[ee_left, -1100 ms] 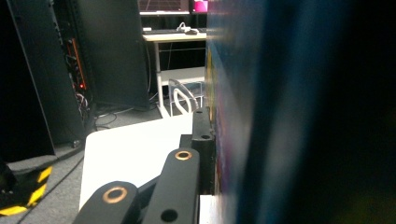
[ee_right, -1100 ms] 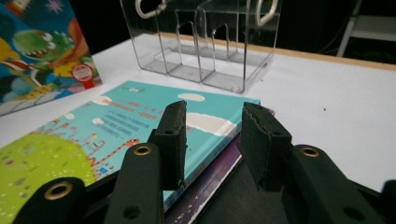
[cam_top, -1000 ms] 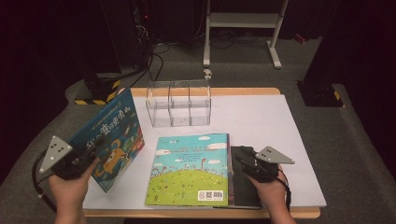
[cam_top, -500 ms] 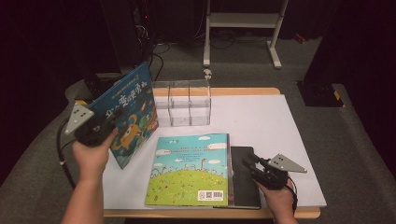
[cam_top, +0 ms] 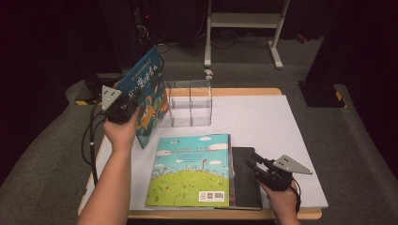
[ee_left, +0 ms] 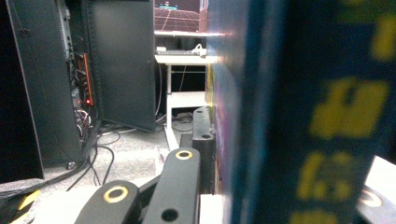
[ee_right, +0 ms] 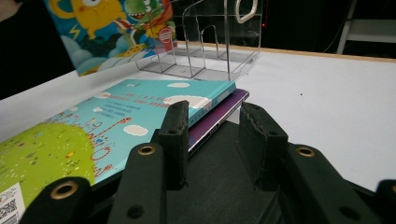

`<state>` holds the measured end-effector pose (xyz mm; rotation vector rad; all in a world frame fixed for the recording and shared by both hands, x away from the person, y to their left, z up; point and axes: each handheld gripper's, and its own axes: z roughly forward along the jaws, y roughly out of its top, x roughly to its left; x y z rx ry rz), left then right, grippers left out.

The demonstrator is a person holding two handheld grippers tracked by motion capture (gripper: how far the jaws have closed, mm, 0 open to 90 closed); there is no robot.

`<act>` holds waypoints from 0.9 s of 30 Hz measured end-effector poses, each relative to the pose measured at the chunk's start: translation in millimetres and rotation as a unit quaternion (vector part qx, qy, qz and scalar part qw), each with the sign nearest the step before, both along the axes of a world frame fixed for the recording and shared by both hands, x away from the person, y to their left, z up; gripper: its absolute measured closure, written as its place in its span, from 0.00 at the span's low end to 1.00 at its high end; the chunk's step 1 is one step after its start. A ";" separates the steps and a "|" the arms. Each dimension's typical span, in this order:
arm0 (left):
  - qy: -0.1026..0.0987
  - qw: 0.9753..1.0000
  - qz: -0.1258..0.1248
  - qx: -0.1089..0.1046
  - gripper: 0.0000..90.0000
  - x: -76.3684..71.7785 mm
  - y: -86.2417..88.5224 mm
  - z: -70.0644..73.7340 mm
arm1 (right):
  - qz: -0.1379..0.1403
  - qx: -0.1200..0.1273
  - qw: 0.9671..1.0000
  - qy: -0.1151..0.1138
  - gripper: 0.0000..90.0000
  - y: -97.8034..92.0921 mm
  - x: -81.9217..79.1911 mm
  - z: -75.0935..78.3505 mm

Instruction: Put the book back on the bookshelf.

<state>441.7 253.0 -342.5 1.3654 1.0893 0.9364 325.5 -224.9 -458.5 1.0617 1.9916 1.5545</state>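
Blue book (cam_top: pixel 146 98) now higher, upright, lengthwise vertical.

We are in what looks like a lab or studio: a wooden table (cam_top: pixel 263 92) under a white sheet (cam_top: pixel 263 117) stands on grey carpet (cam_top: pixel 47 154) amid dark surroundings. Behind it we see an open black equipment cabinet (ee_left: pixel 70 79) with wiring and a red light, cables (cam_top: pixel 225 43) trailing over the floor and a white metal stand (cam_top: pixel 244 28). Yellow-and-black hazard tape (cam_top: pixel 80 101) marks the floor
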 end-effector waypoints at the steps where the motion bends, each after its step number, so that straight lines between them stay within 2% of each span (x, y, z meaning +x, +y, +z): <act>1: 0.003 1.000 0.005 0.002 0.92 5.2 -1.4 -1.4 | 0.001 -0.001 1.000 0.000 0.70 0.0 0.1 -0.1; 3: 0.010 1.000 0.016 0.006 0.92 14.7 -5.2 -4.3 | 0.002 -0.001 1.000 0.000 0.70 0.2 0.1 -0.2; 5: 0.008 0.999 0.030 0.012 0.92 25.2 -10.4 -10.6 | 0.001 0.001 1.000 0.002 0.70 0.1 0.3 -0.8; 10: 0.003 0.998 0.053 0.014 0.92 33.9 -16.5 -18.2 | 0.004 0.002 1.000 0.003 0.70 0.7 -0.3 -1.0; 18: -0.008 0.997 0.071 0.026 0.92 28.9 -22.4 -25.2 | 0.009 0.002 1.000 0.002 0.70 2.8 -0.8 -1.7; 21: -0.006 0.996 0.079 0.027 0.92 27.0 -22.6 -26.1 | 0.011 0.001 1.000 0.002 0.70 3.4 -1.1 -1.7; 24: -0.002 0.995 0.095 0.041 0.90 24.4 -24.9 -26.3 | 0.012 0.001 1.000 0.002 0.70 4.3 -1.8 -1.6; 27: 0.000 0.994 0.095 0.045 0.90 23.7 -25.3 -26.1 | 0.012 0.000 1.000 0.002 0.70 5.2 -2.3 -1.5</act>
